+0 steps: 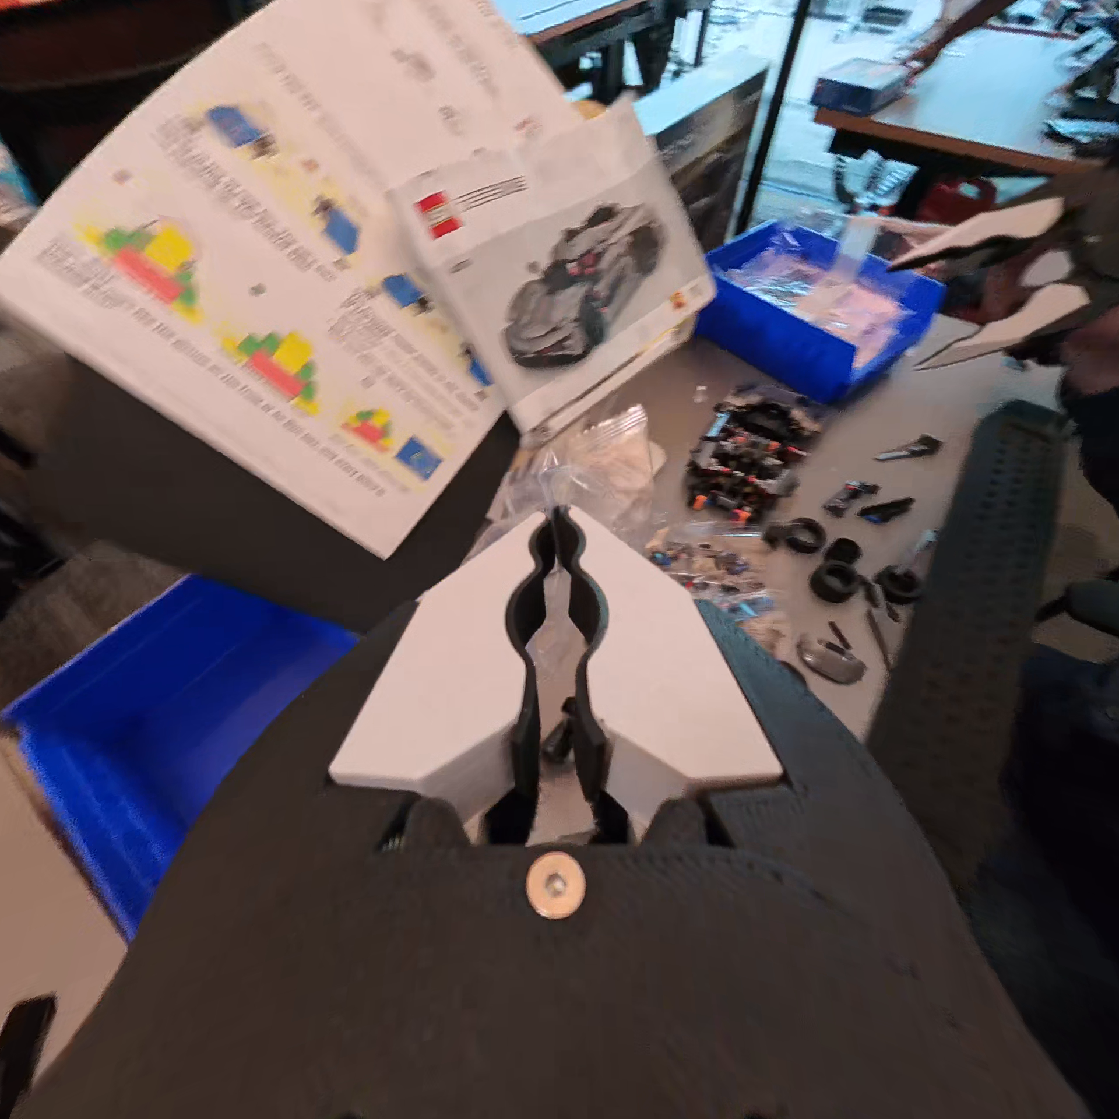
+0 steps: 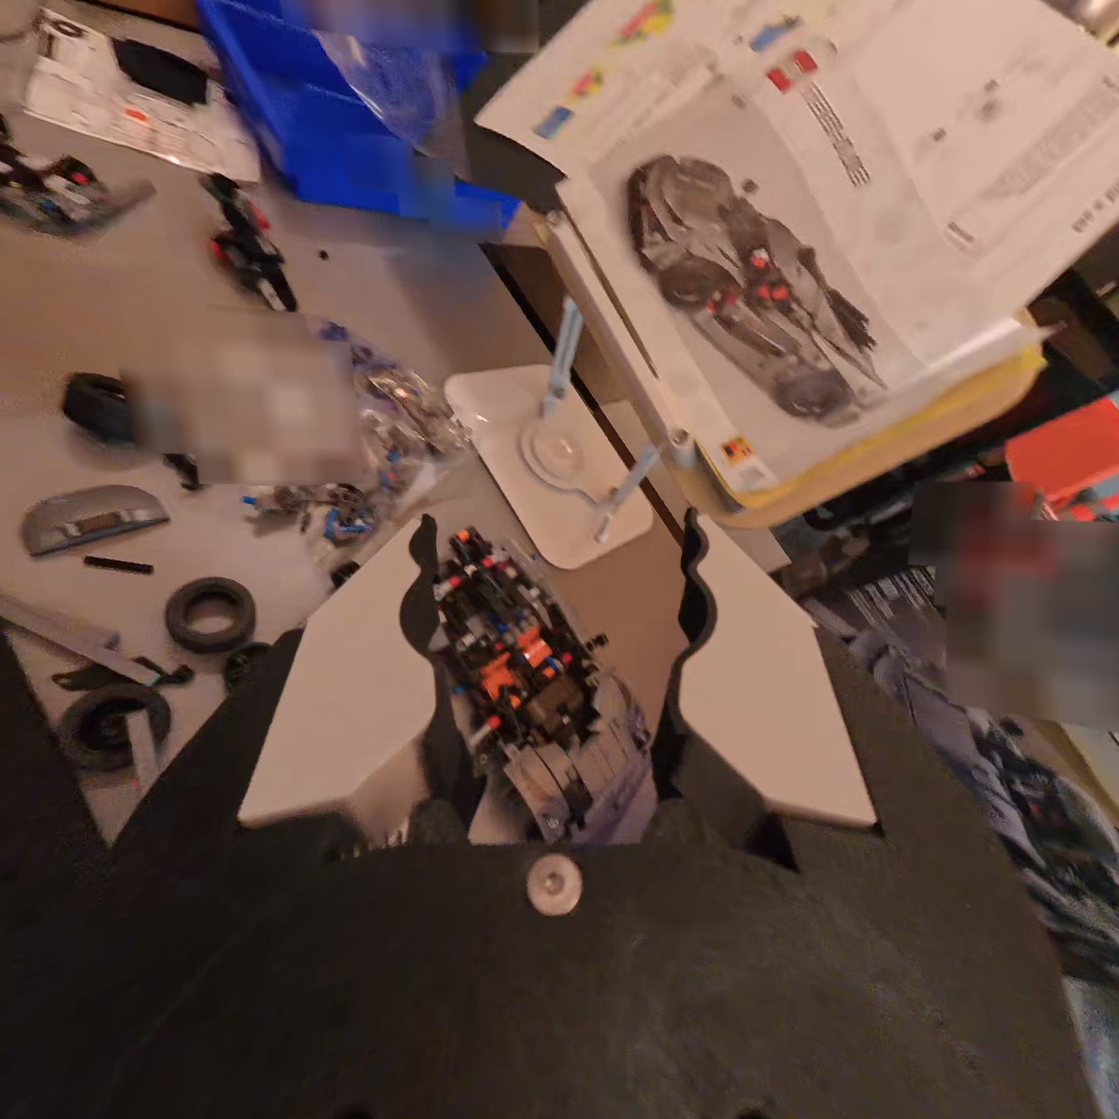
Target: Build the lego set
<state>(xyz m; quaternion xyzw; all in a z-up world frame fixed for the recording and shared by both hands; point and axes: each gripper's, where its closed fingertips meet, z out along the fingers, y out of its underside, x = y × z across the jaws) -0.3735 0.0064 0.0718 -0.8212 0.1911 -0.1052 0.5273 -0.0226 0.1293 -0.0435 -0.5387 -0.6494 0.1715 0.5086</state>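
Observation:
A partly built black lego car chassis (image 1: 745,460) with orange and red bits lies on the grey table. My left gripper (image 1: 556,514) is shut, its tips against a clear plastic bag (image 1: 593,460); I cannot tell if it pinches the bag. My right gripper (image 2: 557,524) is open wide above the chassis (image 2: 514,666), which shows between its fingers. The right gripper (image 1: 908,315) also shows in the left wrist view, over a blue bin (image 1: 811,339). Instruction booklets (image 1: 242,272) stand open on a holder, one showing a grey car (image 2: 757,272).
Black tyres (image 1: 835,575) and a loose tyre (image 2: 209,611) lie on the table with a grey curved panel (image 2: 91,514) and bags of small parts (image 2: 393,412). A second blue bin (image 1: 139,726) sits near left. The holder's white base (image 2: 581,545) stands by the table edge.

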